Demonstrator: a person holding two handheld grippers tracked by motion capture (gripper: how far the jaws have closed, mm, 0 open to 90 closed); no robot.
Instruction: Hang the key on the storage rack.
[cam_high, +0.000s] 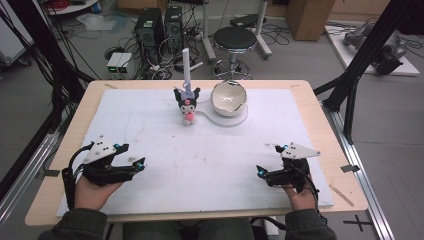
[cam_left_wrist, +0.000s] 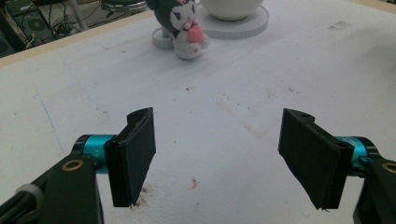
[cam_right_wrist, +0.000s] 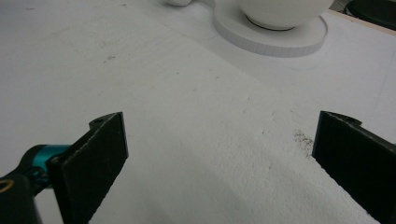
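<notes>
Kuromi doll (cam_high: 187, 104) stands untouched beside the white bowl (cam_high: 229, 98); my left gripper (cam_high: 131, 165) and right gripper (cam_high: 266, 172) rest spread wide (nothing held). Next I'd reach forward.

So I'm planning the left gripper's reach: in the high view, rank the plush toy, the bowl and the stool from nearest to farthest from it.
From the left gripper, at the table's near left:
1. Plush toy, far middle of the white mat.
2. Bowl, on its round base just right of the toy.
3. Stool, on the floor beyond the table's far edge.
</notes>
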